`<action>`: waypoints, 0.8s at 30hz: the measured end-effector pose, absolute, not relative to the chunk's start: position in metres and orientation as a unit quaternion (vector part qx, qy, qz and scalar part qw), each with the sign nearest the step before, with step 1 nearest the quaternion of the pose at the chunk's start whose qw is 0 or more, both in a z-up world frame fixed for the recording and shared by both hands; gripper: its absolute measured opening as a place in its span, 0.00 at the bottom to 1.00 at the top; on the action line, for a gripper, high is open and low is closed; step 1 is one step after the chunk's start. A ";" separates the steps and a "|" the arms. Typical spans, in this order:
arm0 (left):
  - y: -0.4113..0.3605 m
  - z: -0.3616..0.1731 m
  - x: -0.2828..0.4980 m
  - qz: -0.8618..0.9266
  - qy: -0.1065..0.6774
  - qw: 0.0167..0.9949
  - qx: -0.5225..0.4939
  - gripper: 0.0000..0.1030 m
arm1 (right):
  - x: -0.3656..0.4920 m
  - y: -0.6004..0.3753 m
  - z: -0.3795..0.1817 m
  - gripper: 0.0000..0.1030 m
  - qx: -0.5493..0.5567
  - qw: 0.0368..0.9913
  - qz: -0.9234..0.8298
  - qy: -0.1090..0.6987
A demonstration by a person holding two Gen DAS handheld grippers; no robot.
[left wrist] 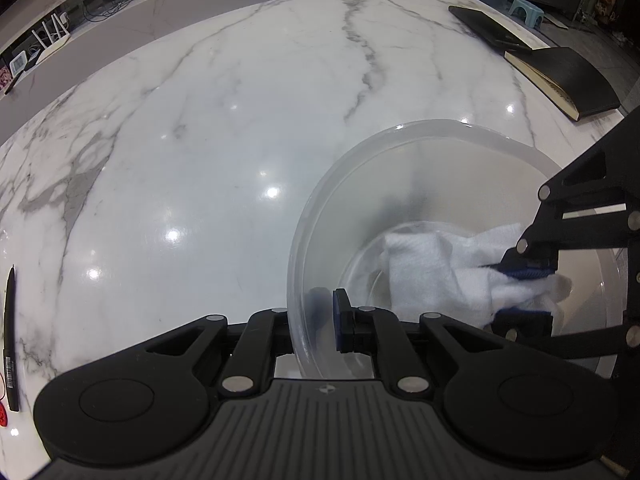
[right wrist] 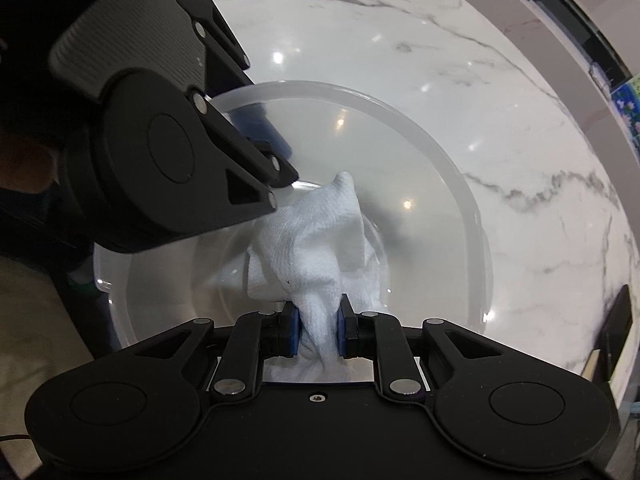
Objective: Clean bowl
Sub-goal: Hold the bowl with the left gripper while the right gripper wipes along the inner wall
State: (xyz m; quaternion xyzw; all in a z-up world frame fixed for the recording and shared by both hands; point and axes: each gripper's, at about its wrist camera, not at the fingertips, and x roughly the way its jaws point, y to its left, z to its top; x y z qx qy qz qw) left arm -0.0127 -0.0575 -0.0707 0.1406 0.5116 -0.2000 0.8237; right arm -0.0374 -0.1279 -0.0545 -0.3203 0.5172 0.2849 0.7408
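A translucent plastic bowl [left wrist: 404, 184] stands on the white marble table [left wrist: 200, 128]. My left gripper [left wrist: 322, 322] is shut on the bowl's near rim, one pad inside and one outside the wall. My right gripper [right wrist: 317, 330] is shut on a crumpled white cloth [right wrist: 316, 240] and holds it inside the bowl [right wrist: 440, 184], against the bottom. In the left wrist view the right gripper [left wrist: 520, 292] comes in from the right with the cloth [left wrist: 436, 268] bunched ahead of it. The left gripper [right wrist: 264, 148] clamps the far left rim in the right wrist view.
Two black notebooks [left wrist: 560, 76] lie at the table's far right corner. A black pen [left wrist: 10, 340] lies at the left edge. A ledge with cables and small devices [left wrist: 52, 36] runs beyond the table.
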 end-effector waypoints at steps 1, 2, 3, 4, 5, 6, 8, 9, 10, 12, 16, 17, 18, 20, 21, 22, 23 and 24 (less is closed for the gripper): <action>-0.058 -0.071 -0.013 -0.200 0.512 0.824 0.141 0.08 | -0.037 -0.127 -0.055 0.15 -0.315 0.741 0.288 0.518; -0.058 -0.071 -0.013 -0.200 0.511 0.824 0.141 0.08 | -0.036 -0.127 -0.055 0.15 -0.312 0.741 0.289 0.519; -0.058 -0.071 -0.013 -0.200 0.511 0.824 0.141 0.08 | -0.035 -0.126 -0.056 0.15 -0.308 0.742 0.291 0.520; -0.058 -0.071 -0.013 -0.199 0.511 0.824 0.142 0.08 | -0.034 -0.126 -0.056 0.16 -0.304 0.743 0.291 0.520; -0.058 -0.071 -0.013 -0.199 0.511 0.824 0.142 0.08 | -0.034 -0.126 -0.056 0.16 -0.301 0.744 0.292 0.521; -0.058 -0.071 -0.014 -0.199 0.510 0.824 0.142 0.08 | -0.032 -0.126 -0.056 0.16 -0.295 0.745 0.293 0.522; -0.058 -0.071 -0.014 -0.199 0.510 0.825 0.143 0.08 | -0.029 -0.126 -0.057 0.16 -0.285 0.747 0.295 0.523; -0.058 -0.072 -0.014 -0.199 0.510 0.824 0.142 0.08 | -0.027 -0.126 -0.057 0.16 -0.279 0.748 0.296 0.524; -0.058 -0.072 -0.014 -0.199 0.511 0.824 0.142 0.08 | -0.025 -0.126 -0.057 0.16 -0.271 0.749 0.298 0.525; -0.058 -0.072 -0.014 -0.199 0.511 0.824 0.142 0.08 | -0.023 -0.125 -0.058 0.16 -0.263 0.751 0.301 0.526; -0.058 -0.072 -0.013 -0.200 0.511 0.824 0.143 0.08 | -0.020 -0.120 -0.060 0.16 -0.255 0.757 0.305 0.518; -0.058 -0.072 -0.013 -0.200 0.511 0.824 0.143 0.08 | -0.020 -0.119 -0.060 0.16 -0.255 0.758 0.305 0.517; -0.058 -0.072 -0.013 -0.200 0.511 0.824 0.143 0.08 | -0.020 -0.117 -0.061 0.16 -0.255 0.760 0.306 0.514; -0.057 -0.072 -0.013 -0.200 0.511 0.824 0.143 0.08 | -0.019 -0.115 -0.062 0.15 -0.254 0.762 0.307 0.510; -0.057 -0.072 -0.012 -0.200 0.511 0.824 0.142 0.08 | -0.019 -0.113 -0.063 0.15 -0.256 0.764 0.308 0.506; -0.057 -0.072 -0.012 -0.200 0.511 0.824 0.142 0.08 | -0.018 -0.112 -0.063 0.15 -0.257 0.765 0.309 0.503; -0.057 -0.072 -0.012 -0.200 0.512 0.823 0.142 0.08 | -0.018 -0.111 -0.064 0.15 -0.258 0.767 0.310 0.499; -0.056 -0.072 -0.011 -0.200 0.512 0.823 0.141 0.08 | -0.018 -0.110 -0.064 0.15 -0.258 0.768 0.311 0.496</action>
